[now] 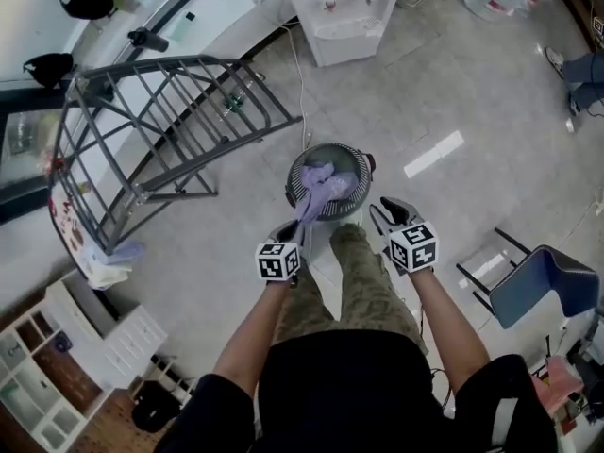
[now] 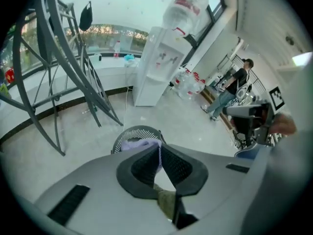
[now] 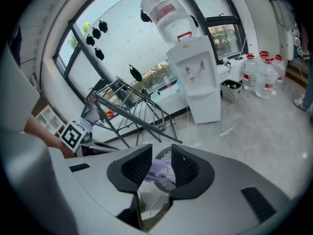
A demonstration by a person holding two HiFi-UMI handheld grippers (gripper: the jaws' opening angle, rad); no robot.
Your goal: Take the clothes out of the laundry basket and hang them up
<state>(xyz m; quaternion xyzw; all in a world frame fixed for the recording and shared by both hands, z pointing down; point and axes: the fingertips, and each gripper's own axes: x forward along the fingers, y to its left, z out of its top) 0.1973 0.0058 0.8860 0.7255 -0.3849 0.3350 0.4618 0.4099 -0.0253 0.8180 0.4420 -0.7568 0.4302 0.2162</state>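
Underfoot, pale grey tiled floor [image 1: 472, 83], open on all sides.

Upper left of the head view: grey metal folding drying rack [image 1: 151, 130], rails bare, well apart from the person. Likely the hanging spot.

Top centre: white water dispenser [image 1: 344, 12] with an upturned bottle. Right edge: blue chair [image 1: 543, 286]. Neither bears on the job.

Centre, just ahead of the person's feet: round grey slatted laundry basket [image 1: 330, 147] on the floor.

Lilac soft cloth garment [image 1: 326, 187]: most of it bunched inside the basket, one fold stretching over the near rim to the left tool. Other pieces may lie beneath; cannot tell.

Left tool [image 2: 159, 151]: pads pinched narrow on a thin strip of the garment, just beside the near rim.

Right tool [image 3: 162, 148]: pads part-way apart, nothing between them. Basket and garment show only beyond the gap. It hovers near the basket's right side.

Handling, as a judgement: light, limp, no stiffness. It will trail and sag from any single pinch and may snag on the slats. A second hold on a free edge or corner, spread away from the first, should open it out for draping over a rail. Thin fabric could slip from a shallow bite, so take a deep fold.
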